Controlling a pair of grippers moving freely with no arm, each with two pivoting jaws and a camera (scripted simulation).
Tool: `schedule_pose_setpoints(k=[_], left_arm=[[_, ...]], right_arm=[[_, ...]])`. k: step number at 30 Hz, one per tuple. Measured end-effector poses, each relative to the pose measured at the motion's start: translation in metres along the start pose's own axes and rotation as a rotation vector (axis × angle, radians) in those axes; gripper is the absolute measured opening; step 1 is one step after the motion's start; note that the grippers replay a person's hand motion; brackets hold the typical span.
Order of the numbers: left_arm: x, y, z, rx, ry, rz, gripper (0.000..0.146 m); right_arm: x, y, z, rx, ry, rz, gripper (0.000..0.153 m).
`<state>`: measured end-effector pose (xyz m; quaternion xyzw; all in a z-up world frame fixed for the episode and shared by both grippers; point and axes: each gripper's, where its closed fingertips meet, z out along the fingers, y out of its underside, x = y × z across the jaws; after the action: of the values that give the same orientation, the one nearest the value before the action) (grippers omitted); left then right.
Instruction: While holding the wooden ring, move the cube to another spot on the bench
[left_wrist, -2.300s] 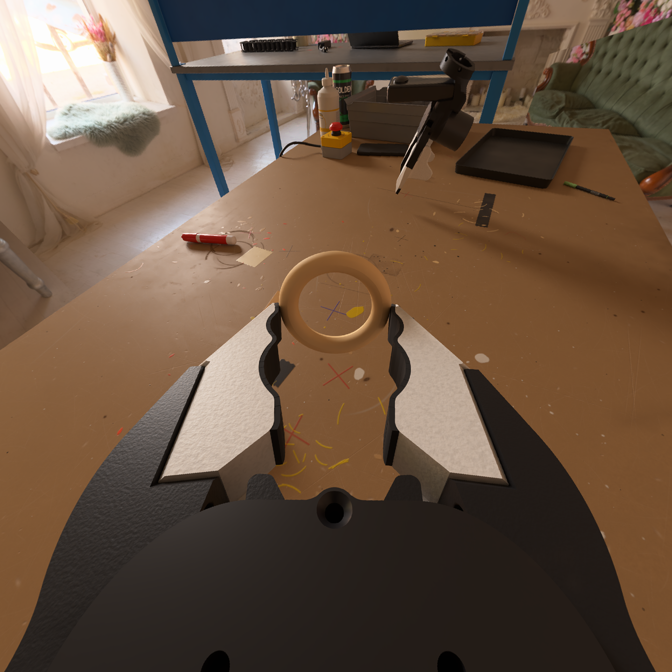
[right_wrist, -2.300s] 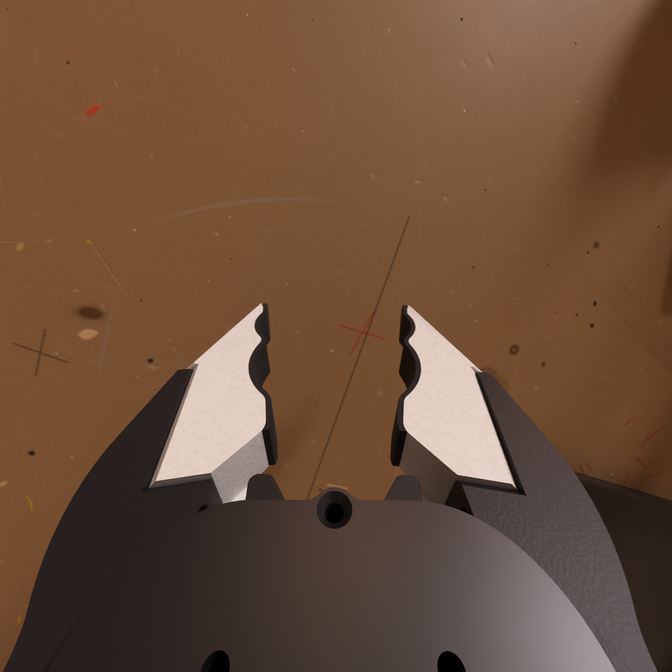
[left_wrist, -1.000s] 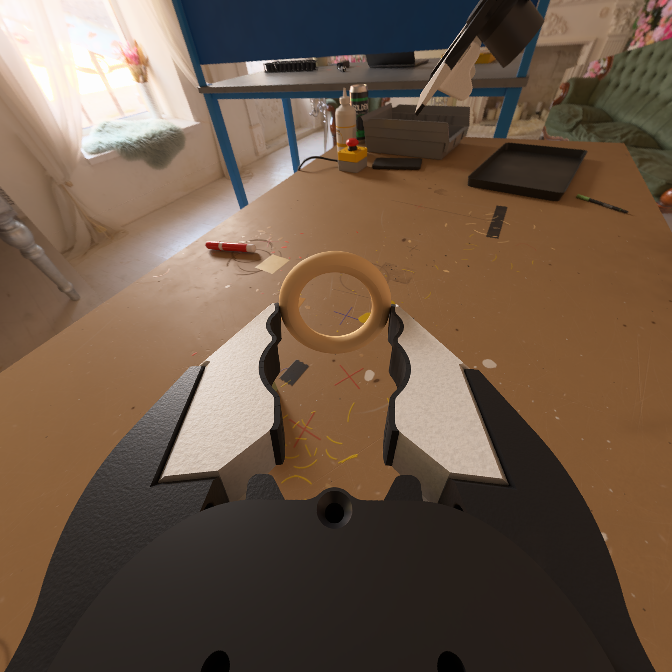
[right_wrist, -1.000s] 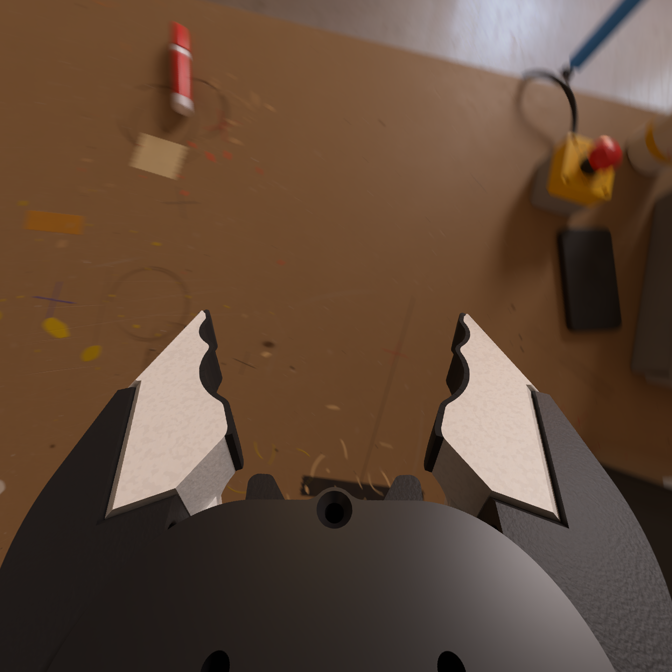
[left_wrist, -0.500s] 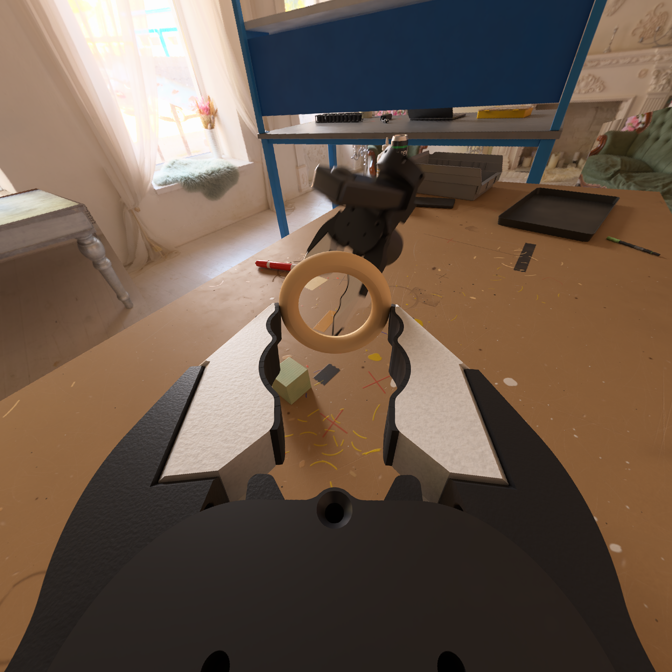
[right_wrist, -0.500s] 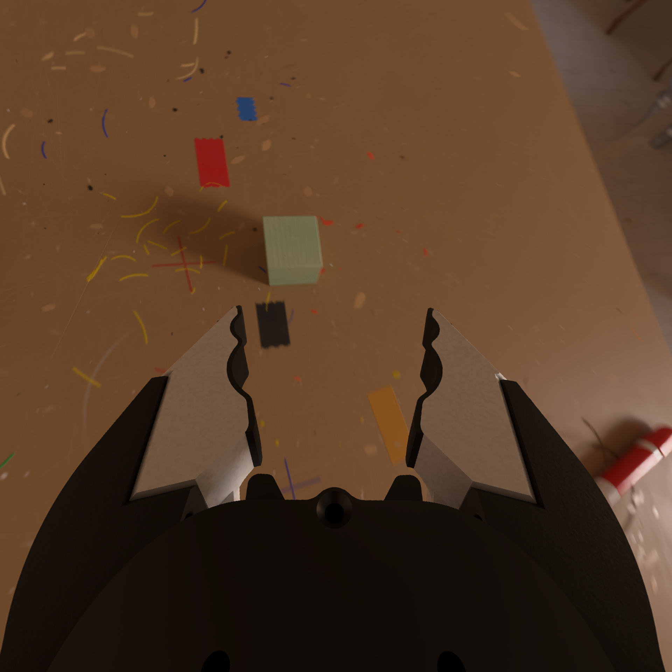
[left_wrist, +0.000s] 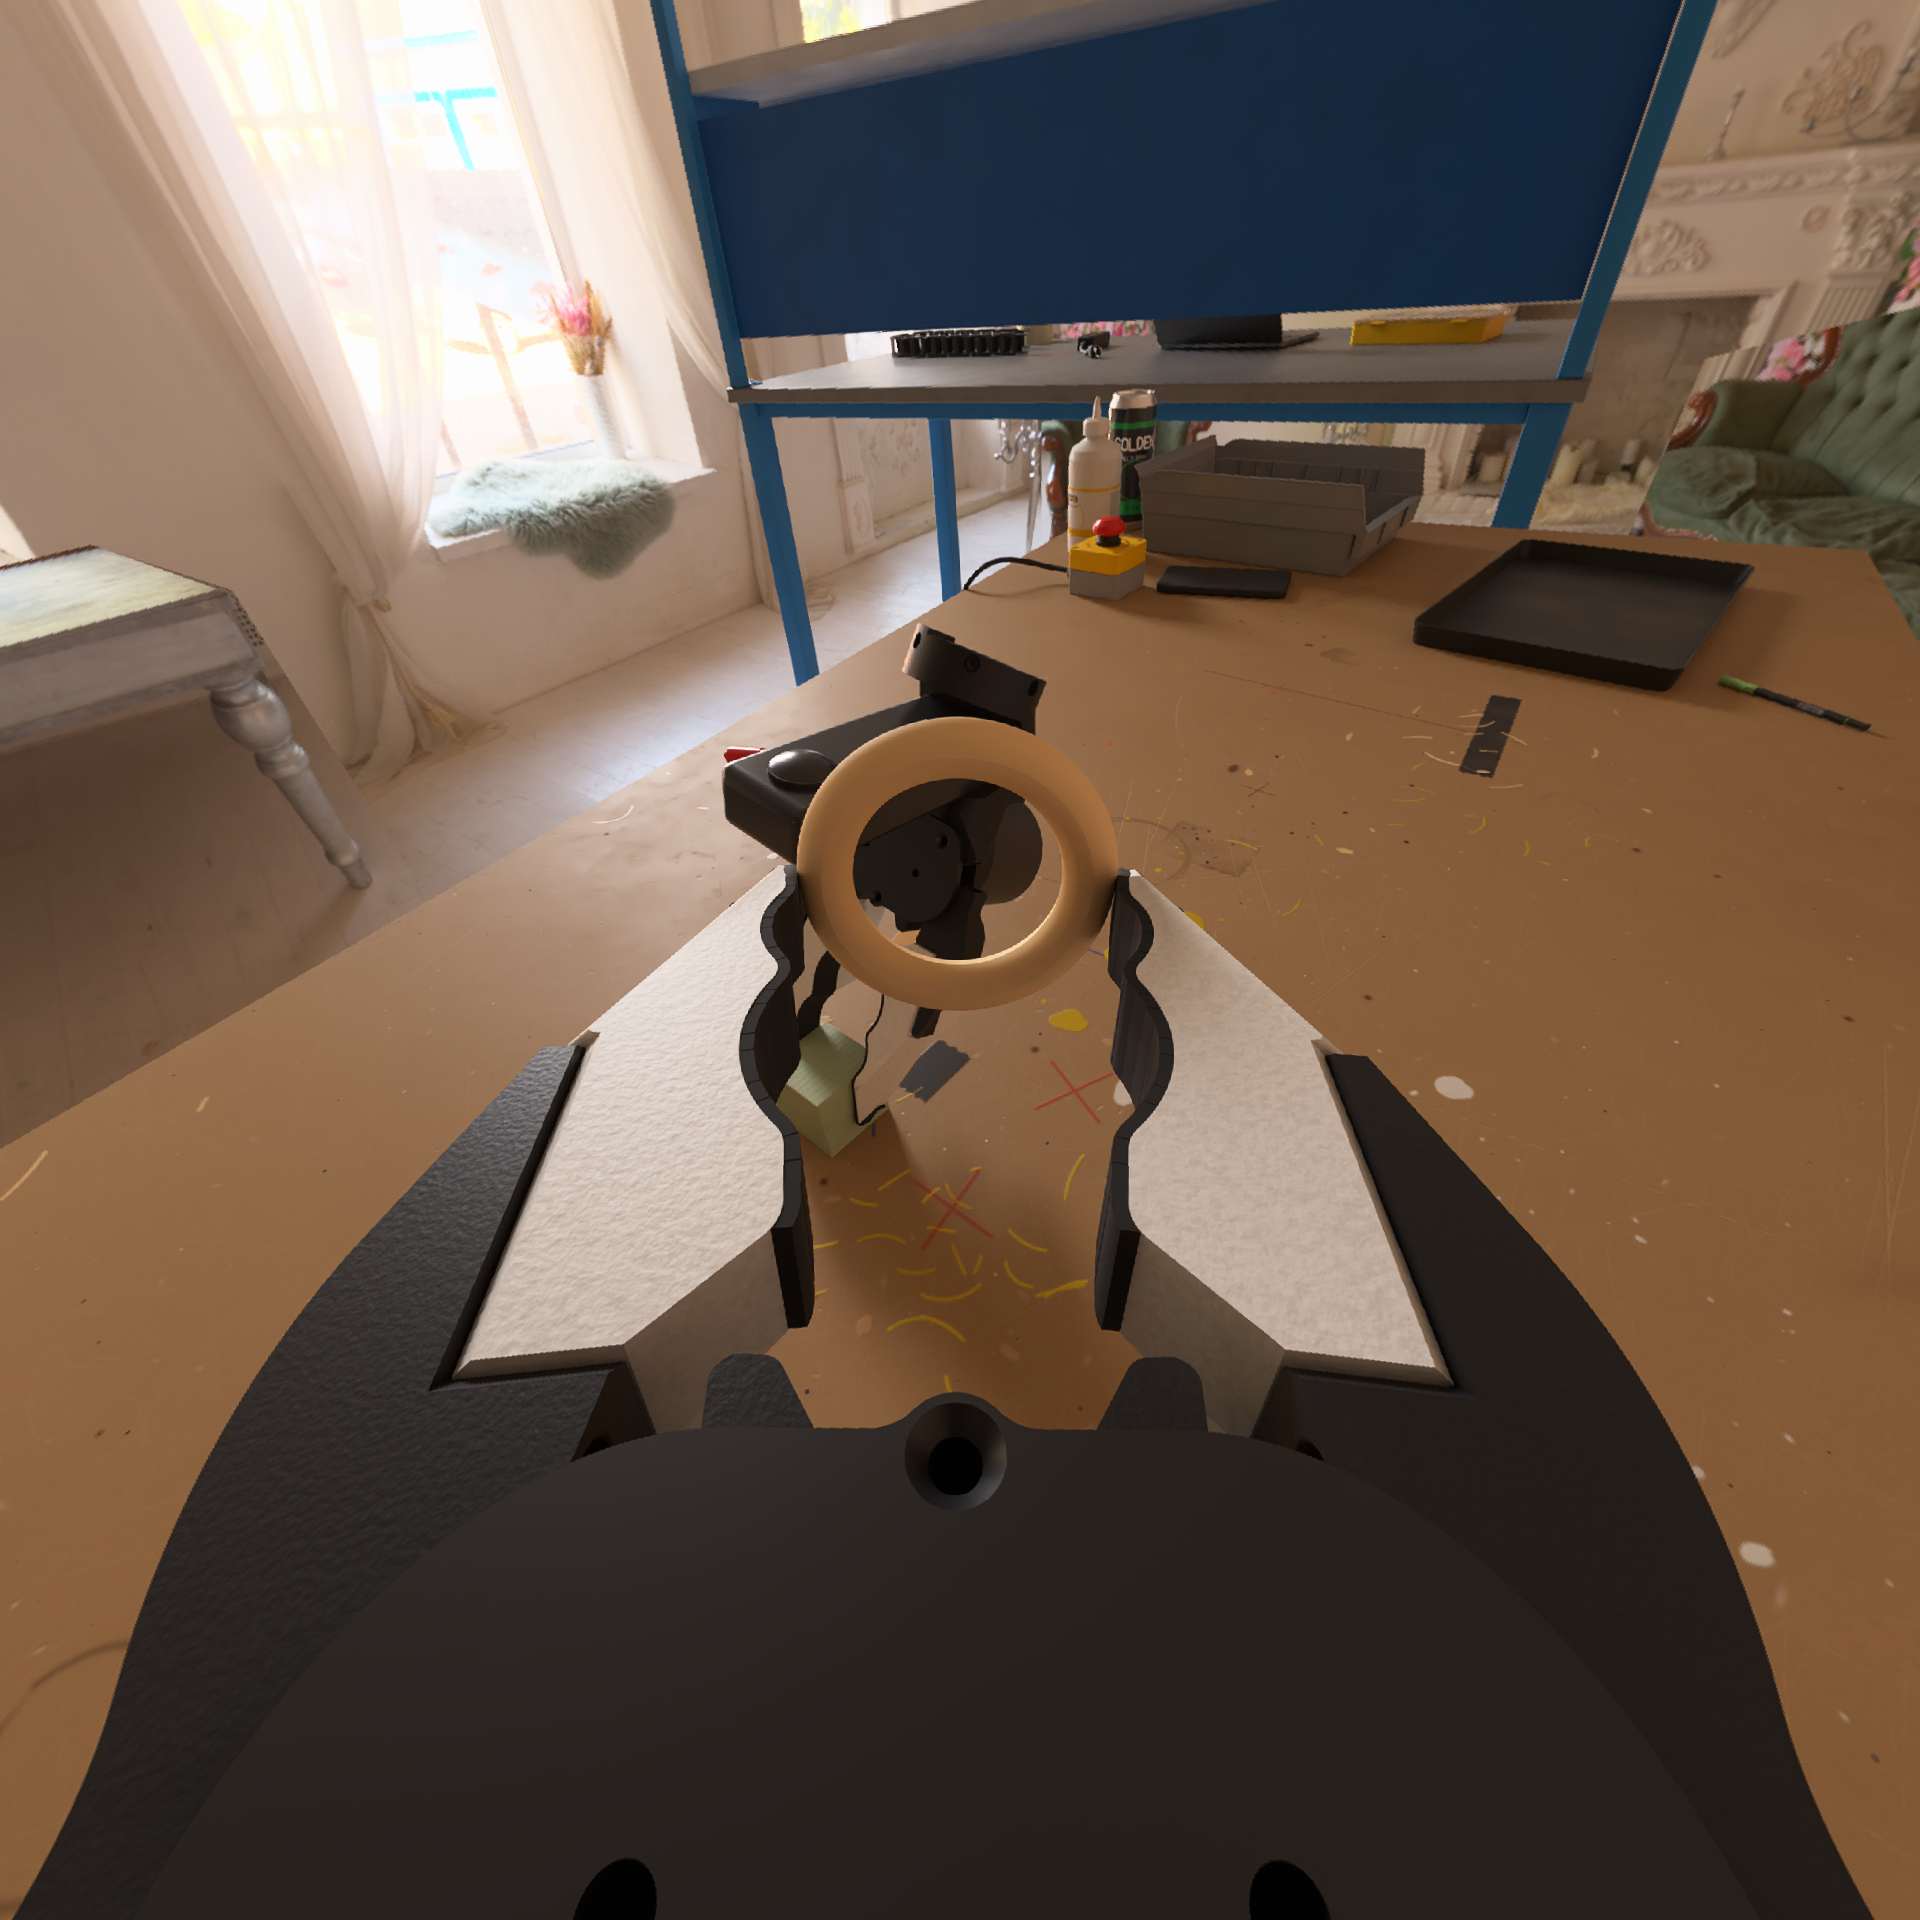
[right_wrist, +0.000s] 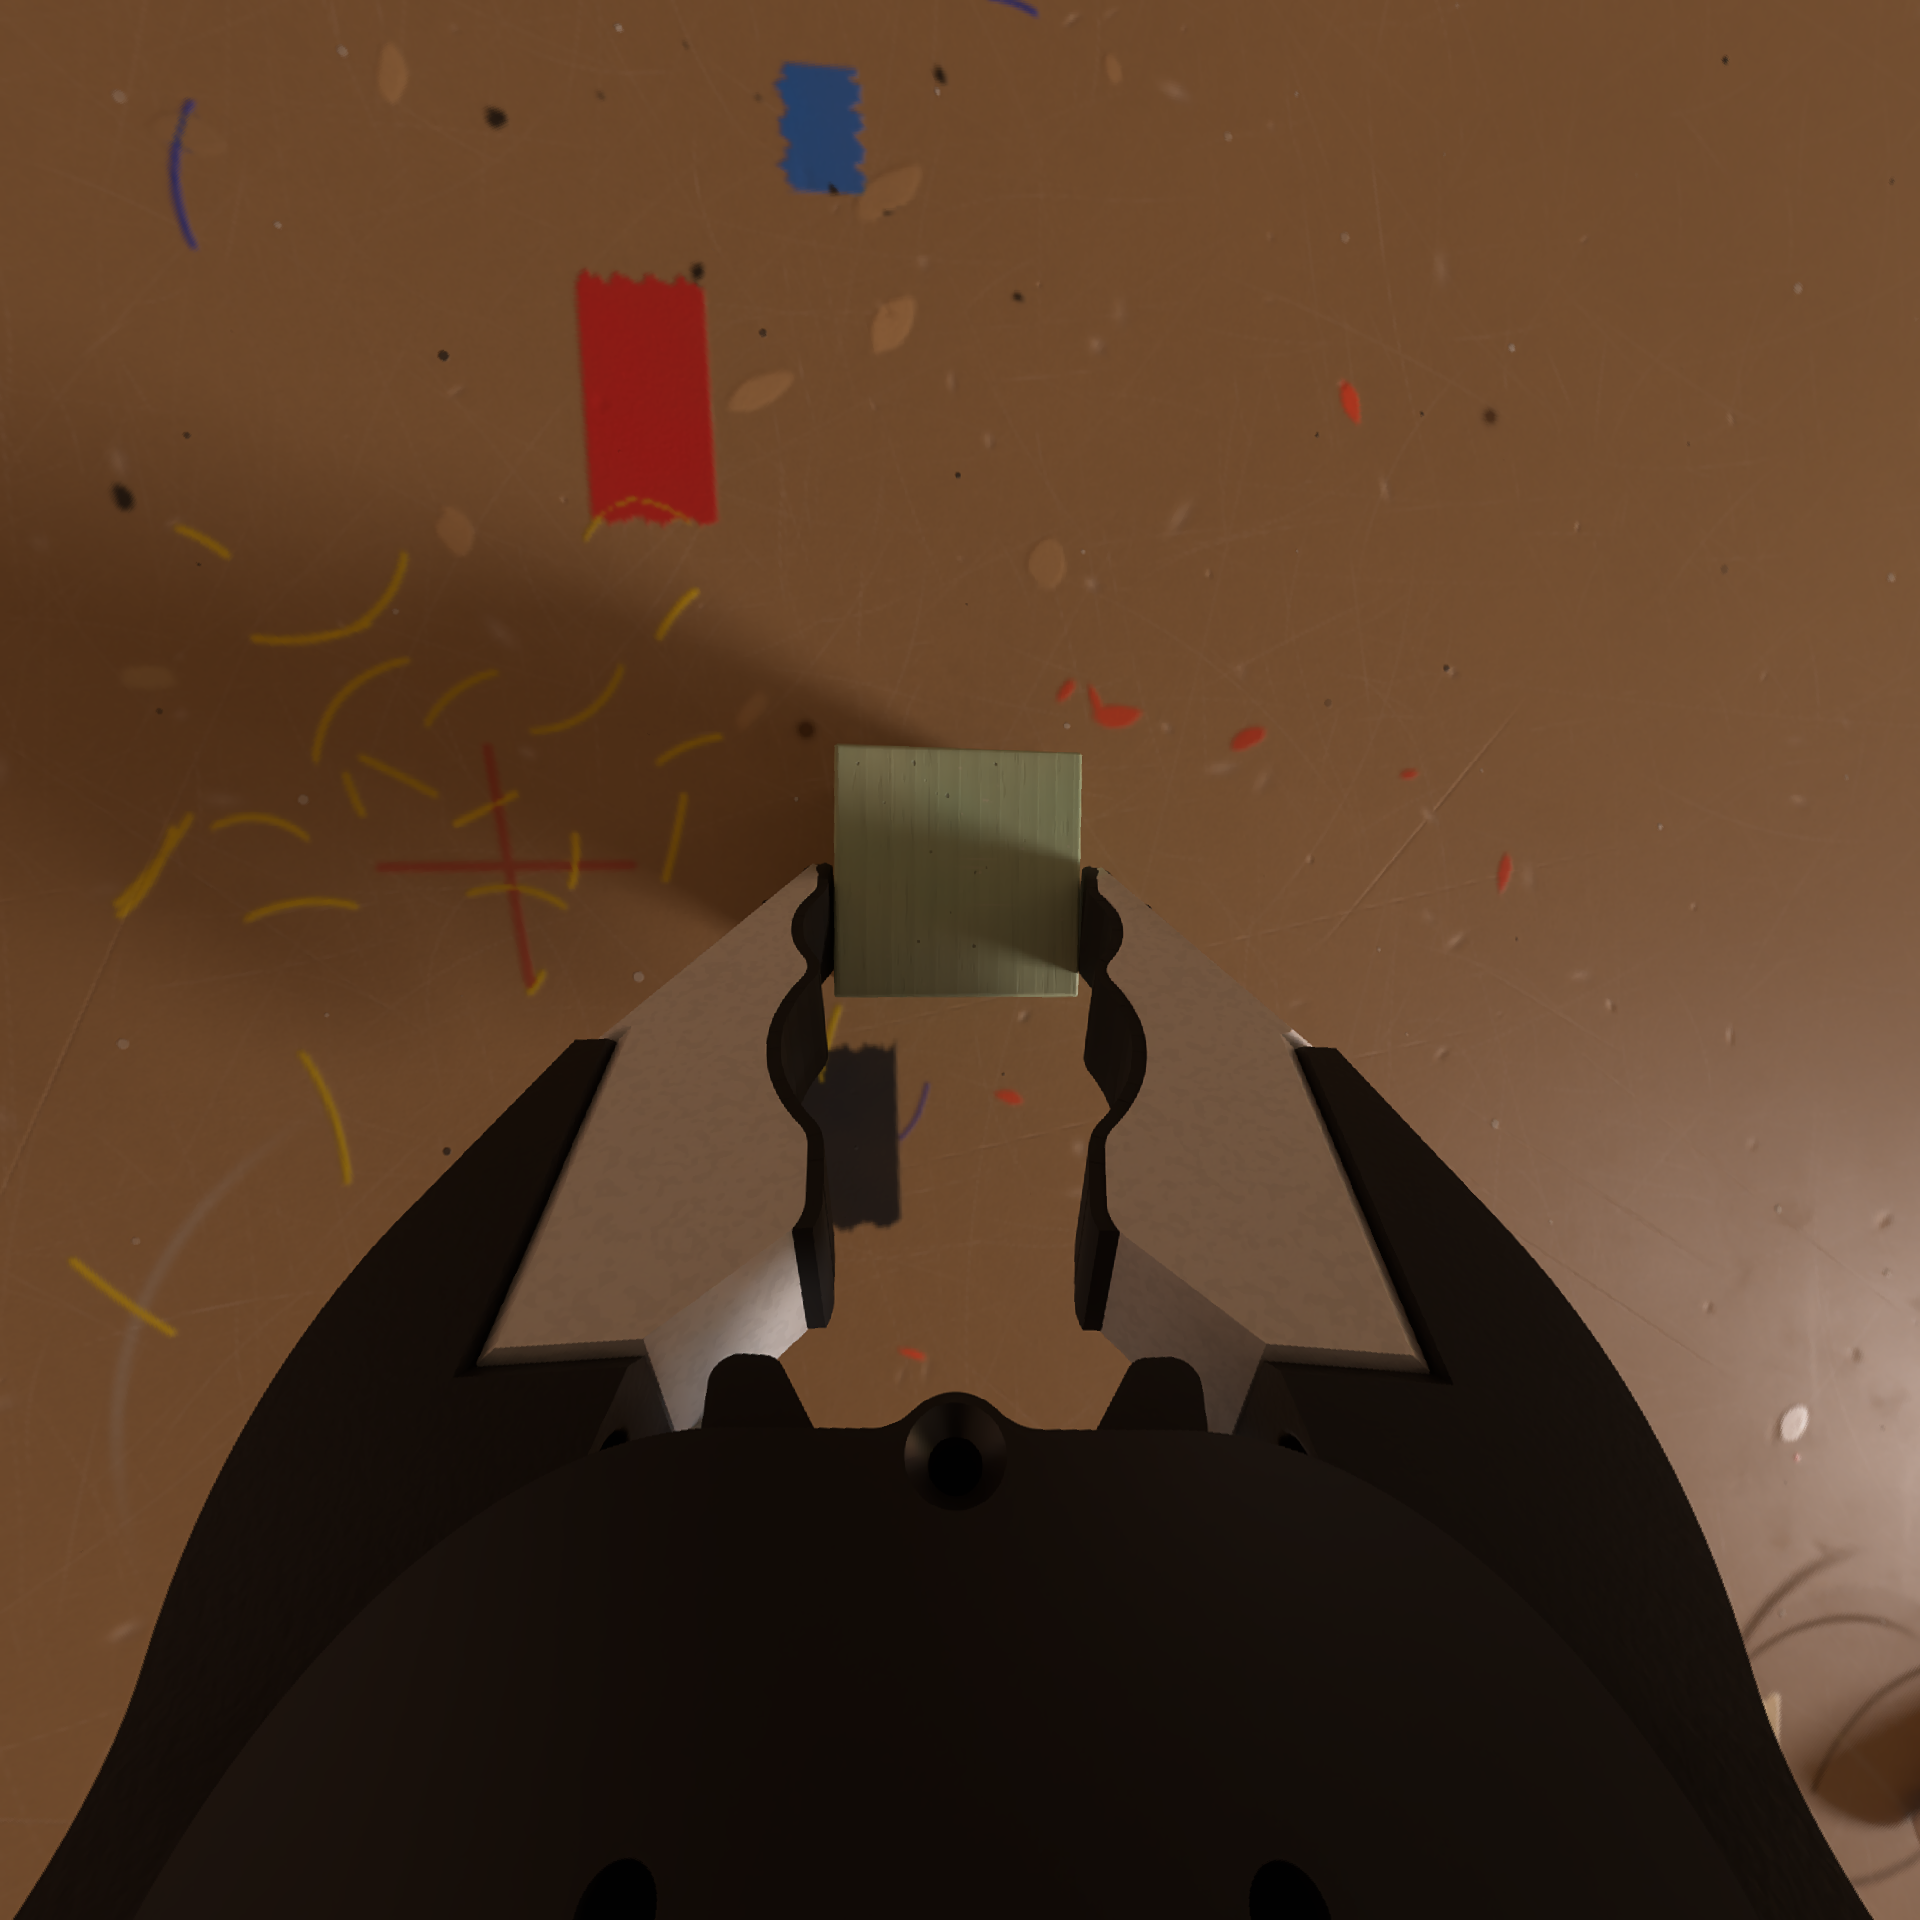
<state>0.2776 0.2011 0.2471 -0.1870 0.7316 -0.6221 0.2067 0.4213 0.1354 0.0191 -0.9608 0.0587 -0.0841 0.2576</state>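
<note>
Two grippers are at work over the scuffed brown bench (left_wrist: 1558, 1039). The left gripper (left_wrist: 954, 914) clamps the wooden ring (left_wrist: 956, 862), a smooth, pale tan torus standing upright between the wavy black edges of its grainy white fingers (left_wrist: 665, 1143), raised above the bench top. The right gripper (right_wrist: 956, 925) looks straight down, and its fingertips press the two opposite sides of the cube (right_wrist: 956, 873), a pale green block with fine striations on its top face (half of it in shadow). From the left wrist view the cube (left_wrist: 826, 1096) sits on the bench just behind the left finger, with the right gripper (left_wrist: 883, 1029) pointing down onto it, its dark body seen partly through the ring. Flat scraps of red tape (right_wrist: 646, 400), blue tape (right_wrist: 821, 127) and black tape (right_wrist: 860, 1138) lie near the cube among thin curled yellow marks.

Half a second ago the right gripper was spread wider and short of the cube; it has since advanced and narrowed until it grips the block. The left gripper's hold on the ring is unchanged.
</note>
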Motion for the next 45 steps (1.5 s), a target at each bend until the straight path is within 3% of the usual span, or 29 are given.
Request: schedule_pose_setpoints(k=[5,10,13,17,20,23,27,31,45], left_arm=[[0.007,0.001,0.005,-0.017,0.013,0.016,0.059],[0.011,0.001,0.007,-0.015,0.018,0.022,0.059],[0.013,0.001,0.009,-0.02,0.022,0.021,0.059],[0.016,0.003,0.017,-0.034,0.031,0.021,0.059],[0.019,0.006,0.024,-0.053,0.041,0.024,0.059],[0.024,0.009,0.031,-0.075,0.052,0.032,0.059],[0.029,0.014,0.039,-0.101,0.065,0.039,0.059],[0.031,0.019,0.045,-0.122,0.076,0.035,0.059],[0.025,0.022,0.045,-0.127,0.065,0.026,0.059]], right_arm=[[0.003,0.004,-0.03,0.028,0.046,0.04,0.047],[0.024,0.038,-0.14,0.107,0.206,0.17,0.047],[0.04,0.094,-0.227,0.117,0.347,0.314,0.047],[0.051,0.195,-0.334,0.1,0.569,0.511,0.047],[0.046,0.273,-0.393,0.1,0.681,0.678,0.047],[0.033,0.344,-0.428,0.09,0.76,0.819,0.047],[0.013,0.422,-0.434,0.042,0.783,1.003,0.047],[-0.002,0.47,-0.414,-0.011,0.759,1.118,0.047],[-0.001,0.538,-0.342,-0.203,0.635,1.278,0.047]])
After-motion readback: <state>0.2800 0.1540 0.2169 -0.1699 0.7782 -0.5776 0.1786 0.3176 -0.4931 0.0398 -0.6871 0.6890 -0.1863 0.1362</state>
